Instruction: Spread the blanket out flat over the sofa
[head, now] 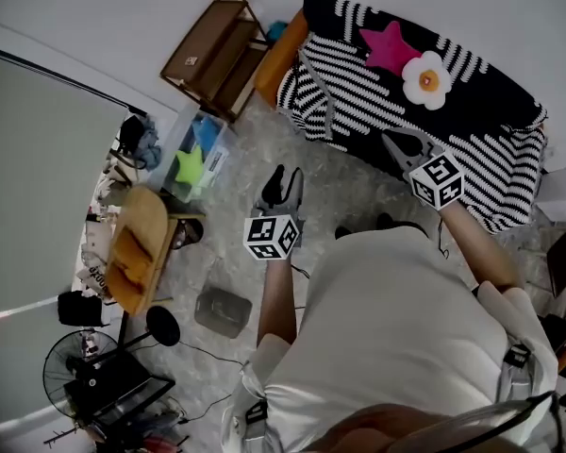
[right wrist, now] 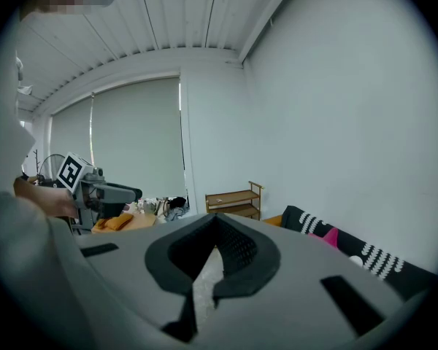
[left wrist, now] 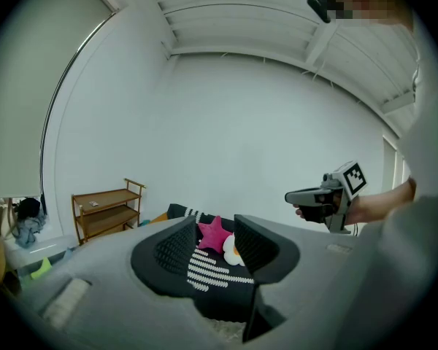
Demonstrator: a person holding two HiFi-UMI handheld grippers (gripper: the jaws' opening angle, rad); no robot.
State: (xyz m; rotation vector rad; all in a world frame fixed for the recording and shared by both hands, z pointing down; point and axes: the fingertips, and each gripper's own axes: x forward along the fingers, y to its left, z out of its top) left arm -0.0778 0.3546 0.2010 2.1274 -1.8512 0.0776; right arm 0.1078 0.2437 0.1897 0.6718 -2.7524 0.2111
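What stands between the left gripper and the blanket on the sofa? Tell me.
Nothing visible. Only floor lies between the left gripper and the blanket, which drapes the sofa with a pink star cushion and a white flower cushion on top.

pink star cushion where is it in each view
Head view: pink star cushion upper right of centre, on the striped blanket, beside the flower cushion.
Left gripper view: low centre.
Right gripper view: a pink sliver, low right.
Shared landmark: the wooden shelf, left of the cushion in all three.
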